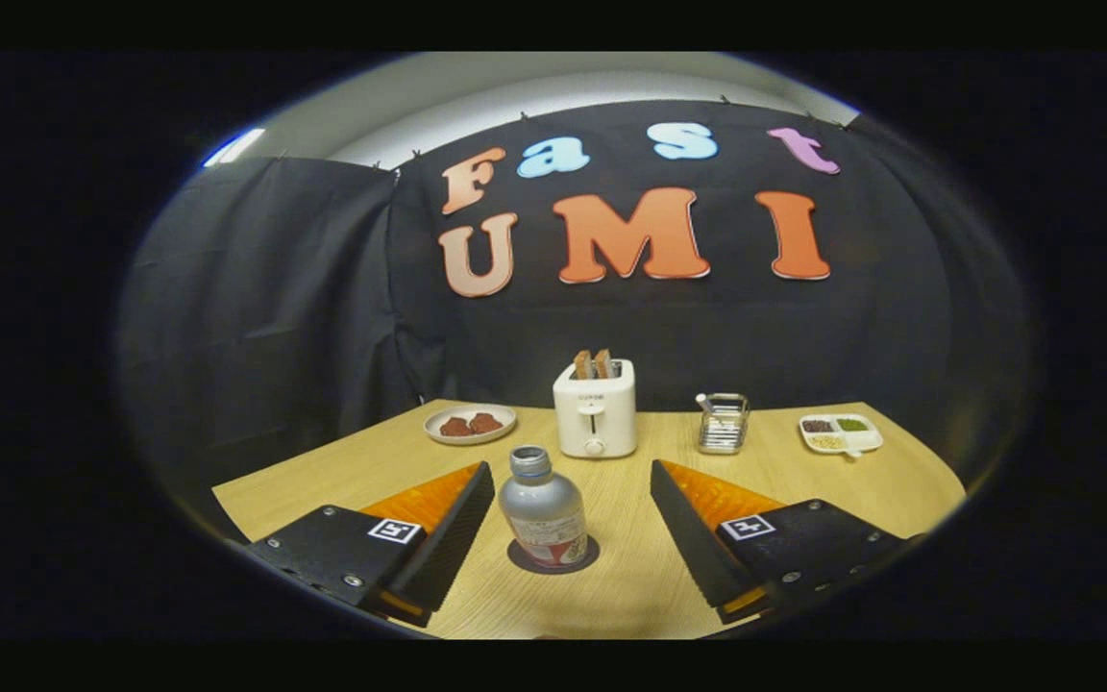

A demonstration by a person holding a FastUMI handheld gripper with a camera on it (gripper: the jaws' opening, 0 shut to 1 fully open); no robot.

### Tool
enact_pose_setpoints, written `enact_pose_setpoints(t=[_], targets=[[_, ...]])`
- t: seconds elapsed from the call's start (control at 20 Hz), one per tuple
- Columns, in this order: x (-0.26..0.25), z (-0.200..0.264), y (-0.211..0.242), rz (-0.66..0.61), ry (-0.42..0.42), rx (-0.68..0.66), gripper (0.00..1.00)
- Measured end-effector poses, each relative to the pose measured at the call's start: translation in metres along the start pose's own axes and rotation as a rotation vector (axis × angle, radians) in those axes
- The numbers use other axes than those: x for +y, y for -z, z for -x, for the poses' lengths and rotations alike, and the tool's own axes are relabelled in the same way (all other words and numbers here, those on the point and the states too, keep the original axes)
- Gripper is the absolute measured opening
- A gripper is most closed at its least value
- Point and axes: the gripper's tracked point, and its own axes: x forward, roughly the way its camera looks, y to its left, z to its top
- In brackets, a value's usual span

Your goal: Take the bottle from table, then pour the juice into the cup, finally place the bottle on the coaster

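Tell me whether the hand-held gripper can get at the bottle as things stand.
Probably yes. The hand-held gripper is open, and the bottle stands upright on the dark coaster between its fingers, touching neither. Nothing lies between them; the toaster sits well beyond.

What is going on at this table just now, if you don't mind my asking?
A hand-held gripper has its jaws wide open on either side of a bottle, touching nothing. The bottle stands upright on a dark round coaster on the wooden table, its cap off. Beyond it stand a toaster with toast in it, a plate of food, a small metal rack and a divided dish.
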Motion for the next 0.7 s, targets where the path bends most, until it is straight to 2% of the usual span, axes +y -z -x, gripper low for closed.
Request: enact_pose_setpoints(t=[0.3, 0.55, 0.7], targets=[[-0.017, 0.044, -0.058, 0.035, 0.06, -0.157, 0.97], [-0.032, 0.079, -0.09, 0.044, 0.123, -0.254, 0.97], [-0.04, 0.094, -0.099, 0.039, 0.133, -0.295, 0.97]])
